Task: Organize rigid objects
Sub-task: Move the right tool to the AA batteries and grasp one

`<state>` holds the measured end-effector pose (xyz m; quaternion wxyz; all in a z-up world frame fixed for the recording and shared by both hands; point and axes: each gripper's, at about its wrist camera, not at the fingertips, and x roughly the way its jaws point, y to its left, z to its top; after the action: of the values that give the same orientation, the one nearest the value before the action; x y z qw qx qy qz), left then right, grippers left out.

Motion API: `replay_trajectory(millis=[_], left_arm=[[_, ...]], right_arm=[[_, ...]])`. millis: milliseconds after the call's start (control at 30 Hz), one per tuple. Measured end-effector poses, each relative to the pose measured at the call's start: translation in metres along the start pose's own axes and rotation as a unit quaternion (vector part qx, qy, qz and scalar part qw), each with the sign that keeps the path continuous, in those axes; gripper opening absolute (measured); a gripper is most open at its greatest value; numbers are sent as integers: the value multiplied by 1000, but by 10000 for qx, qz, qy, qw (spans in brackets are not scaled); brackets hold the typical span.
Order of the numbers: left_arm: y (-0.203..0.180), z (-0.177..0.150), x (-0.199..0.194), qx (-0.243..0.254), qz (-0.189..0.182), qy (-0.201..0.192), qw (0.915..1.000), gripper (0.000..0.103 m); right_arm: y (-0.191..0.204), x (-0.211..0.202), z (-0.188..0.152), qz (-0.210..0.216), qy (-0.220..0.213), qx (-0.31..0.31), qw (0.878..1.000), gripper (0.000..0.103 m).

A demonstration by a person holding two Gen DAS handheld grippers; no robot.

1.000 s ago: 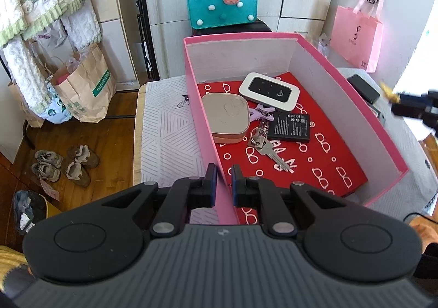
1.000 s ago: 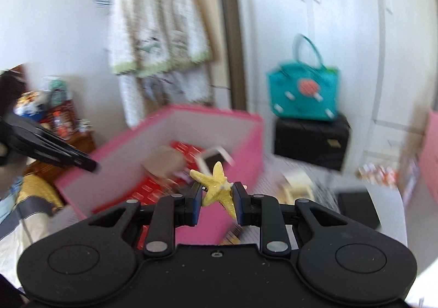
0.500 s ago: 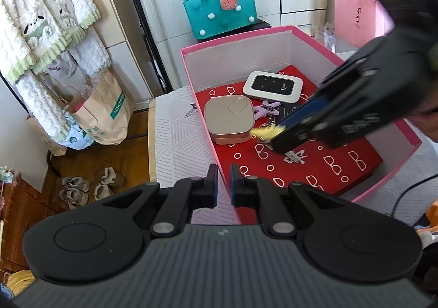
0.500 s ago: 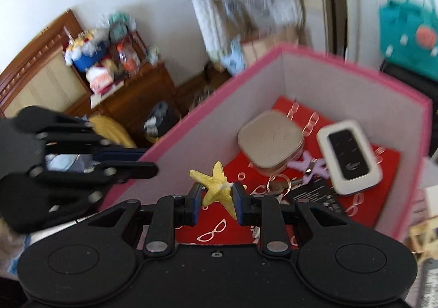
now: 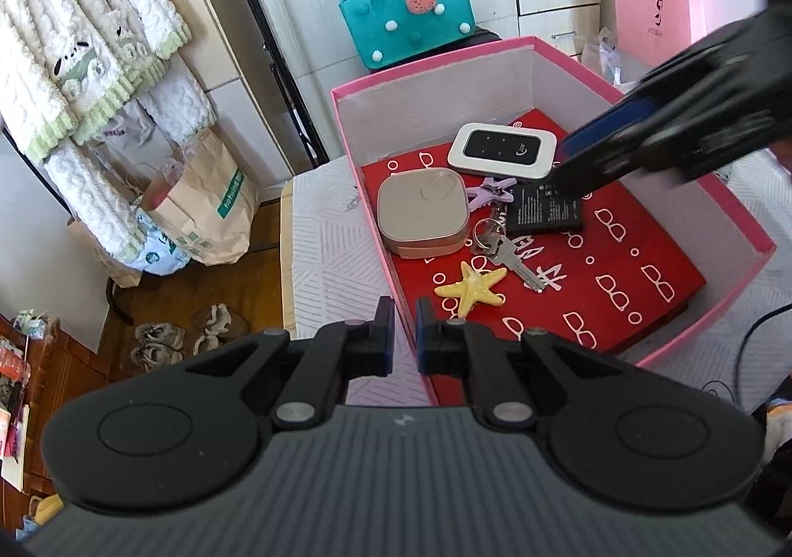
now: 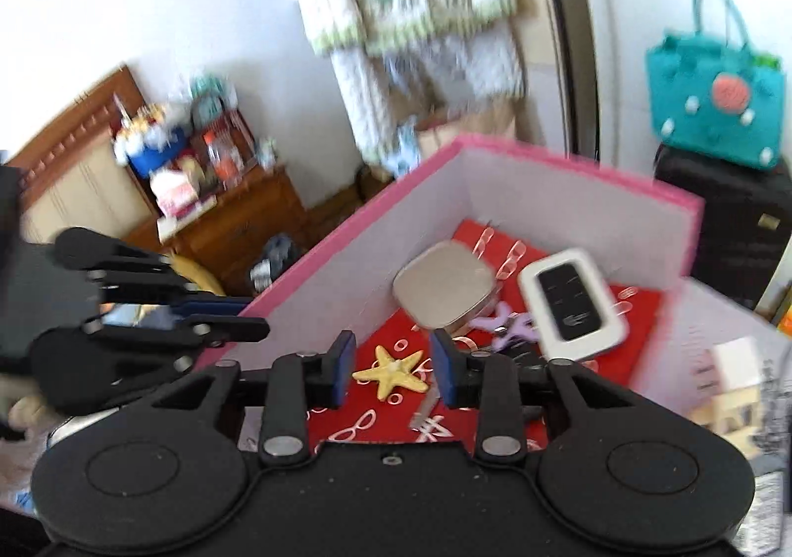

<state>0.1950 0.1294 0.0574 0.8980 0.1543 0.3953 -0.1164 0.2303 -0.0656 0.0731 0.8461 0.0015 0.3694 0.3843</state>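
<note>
left gripper [image 5: 405, 334]: bottom centre of the left wrist view, jaws closed to a thin slit on the near pink wall of the box, pinching its rim
right gripper [image 6: 393, 371]: bottom centre of its own view, jaws opening, nothing pressed between the pads; in the left wrist view it reaches in from the upper right, tips over the box interior
starfish [image 5: 471, 287]: yellow, lying flat on the red liner near the front-left corner of the box, free of both grippers; in the right wrist view it shows through the gap between the fingers, below them
box [image 5: 742, 230]: pink rim, pale inner walls, red liner with white glasses print, sits on a white patterned table [image 5: 321, 255]
tan square case [image 5: 421, 210]: left side of the box, against the wall
white router [image 5: 501, 150]: far end of the box
black battery [image 5: 544, 210]: centre, just right of the purple clip [image 5: 487, 193]
keys [image 5: 505, 252]: between case and battery, just above the starfish
background: teal bag [image 5: 406, 20] top centre, pink bag [image 5: 656, 20] top right
</note>
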Motion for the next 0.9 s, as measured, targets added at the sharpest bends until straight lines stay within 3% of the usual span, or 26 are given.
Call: replay_trajectory(millis=[133,367,533,700,800,900], left_arm=[[4,2,1,-186,-70,93,9998,8],[1,2,6,-361,-18,334,9988,8],[-2,6,11,-439,102,525,9976,8],[-2,12,13,-577,238,529,9966,7],[-4,15,14,-515,387,518,9966,5],[-6,18,16,-488,461,513,9964,5]], right_arm=[[-6,-48,-27,-270,-674,-800,9941,45],[-62,-79,-74,-723,-420,161,9964,45],[-84,-63,-99,-643,-339,800,9941,33],[-89,-34,-107,-1056,-419,887,9896,25],[-98,-17,-111,-932,-381,1215,9875,18],[-96,-2,-110,-1052,-271,1155,9873,16]])
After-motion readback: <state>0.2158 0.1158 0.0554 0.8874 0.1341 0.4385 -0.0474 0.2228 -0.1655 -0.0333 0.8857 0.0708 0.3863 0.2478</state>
